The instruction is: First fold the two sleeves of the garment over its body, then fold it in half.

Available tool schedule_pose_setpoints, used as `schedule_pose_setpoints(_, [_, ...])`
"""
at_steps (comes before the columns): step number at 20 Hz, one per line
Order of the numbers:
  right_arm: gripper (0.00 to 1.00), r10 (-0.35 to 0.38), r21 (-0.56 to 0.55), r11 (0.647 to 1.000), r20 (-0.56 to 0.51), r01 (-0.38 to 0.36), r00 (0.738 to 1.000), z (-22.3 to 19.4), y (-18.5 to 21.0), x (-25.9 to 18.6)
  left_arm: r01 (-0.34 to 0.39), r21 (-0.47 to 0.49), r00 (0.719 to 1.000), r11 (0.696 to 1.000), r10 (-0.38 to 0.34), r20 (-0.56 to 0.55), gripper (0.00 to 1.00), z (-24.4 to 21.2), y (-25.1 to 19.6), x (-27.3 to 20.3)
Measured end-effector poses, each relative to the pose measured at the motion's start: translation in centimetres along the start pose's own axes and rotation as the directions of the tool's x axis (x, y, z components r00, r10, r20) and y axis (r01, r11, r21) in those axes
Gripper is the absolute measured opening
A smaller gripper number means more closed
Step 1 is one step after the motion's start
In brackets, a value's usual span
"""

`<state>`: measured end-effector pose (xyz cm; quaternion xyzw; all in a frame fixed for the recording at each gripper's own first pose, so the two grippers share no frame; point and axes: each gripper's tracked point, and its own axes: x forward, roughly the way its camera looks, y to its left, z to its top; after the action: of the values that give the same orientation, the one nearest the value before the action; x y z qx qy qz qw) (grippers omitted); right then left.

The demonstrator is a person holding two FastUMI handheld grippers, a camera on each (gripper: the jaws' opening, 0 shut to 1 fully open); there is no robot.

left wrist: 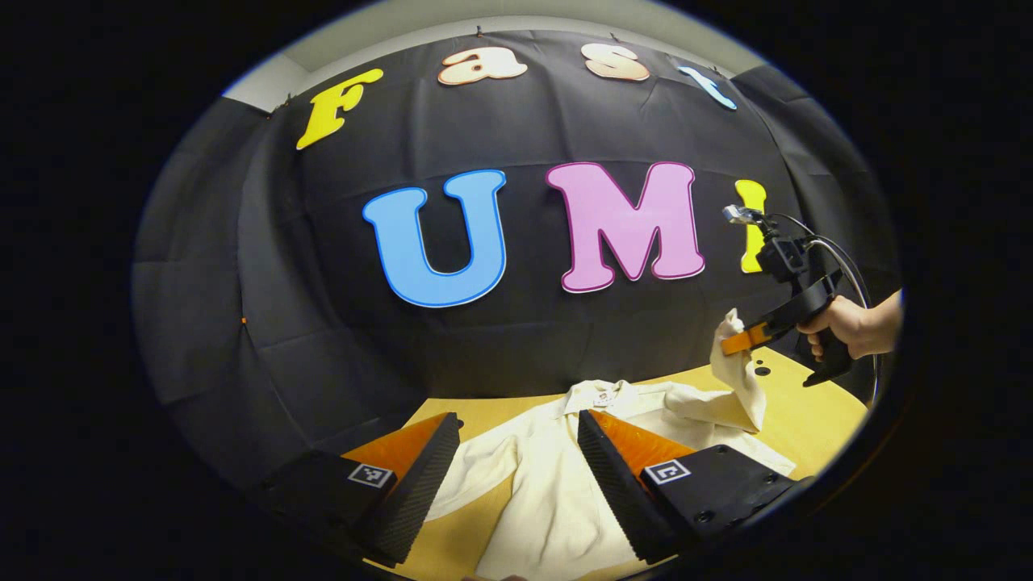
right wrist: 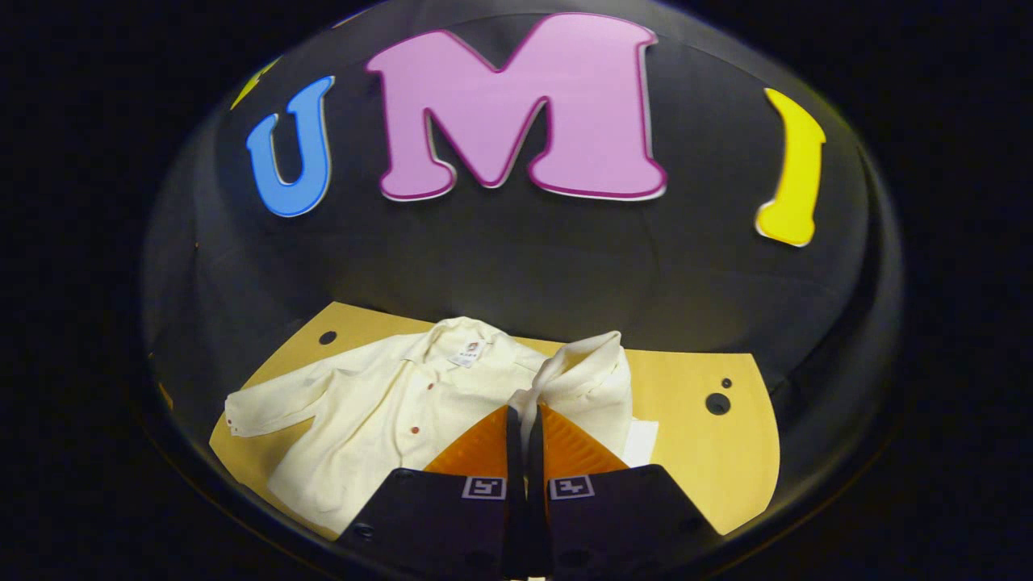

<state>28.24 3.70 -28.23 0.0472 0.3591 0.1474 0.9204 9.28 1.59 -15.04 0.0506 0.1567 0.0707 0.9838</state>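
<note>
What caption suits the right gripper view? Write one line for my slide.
Right gripper shut on the cream shirt's lifted sleeve, above the cream button-up shirt on the yellow wooden table.

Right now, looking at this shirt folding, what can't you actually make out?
- Shirt hem: in both gripper views, cut off at the bottom edge and behind the gripper bodies.
- Collar label: too small to read.
- Sleeve cuff: in the right gripper view, bunched cloth hides it where the right gripper pinches.
- Left gripper: its height above the table is unclear.
</note>
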Motion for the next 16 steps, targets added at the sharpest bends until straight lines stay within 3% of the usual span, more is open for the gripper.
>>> schedule_pose_setpoints(6, [0.04,0.162,0.007,0.987,-0.048,-0.162,0.986,-1.4,11.0,4.0,-0.067,-0.030,0.997,0.997,0.066,-0.042,0.97,-2.6,3.9,-0.8])
schedule_pose_setpoints(9, [0.04,0.203,-0.012,0.979,-0.080,-0.204,0.976,-3.2,14.7,5.9,-0.098,-0.033,0.992,0.995,0.095,-0.079,0.97,-4.5,5.6,-1.1])
schedule_pose_setpoints(10, [0.09,0.227,-0.018,0.973,-0.072,-0.229,0.971,-3.5,16.0,6.4,-0.107,-0.035,0.991,0.994,0.104,-0.090,0.97,-5.2,6.0,-1.2])
schedule_pose_setpoints(11, [0.16,0.245,-0.017,0.969,-0.061,-0.246,0.968,-3.6,17.1,7.1,-0.116,-0.039,0.989,0.992,0.112,-0.099,0.97,-5.8,6.4,-1.3])
schedule_pose_setpoints(14, [0.75,0.276,-0.009,0.961,-0.019,-0.276,0.961,-3.6,18.8,7.6,-0.137,-0.083,0.982,0.987,0.125,-0.140,0.97,-8.0,7.2,-1.3])
schedule_pose_setpoints(16, [0.87,0.244,-0.026,0.969,-0.010,-0.245,0.970,-3.5,18.1,7.6,-0.155,-0.135,0.977,0.979,0.131,-0.170,0.97,-9.4,7.6,-1.2])
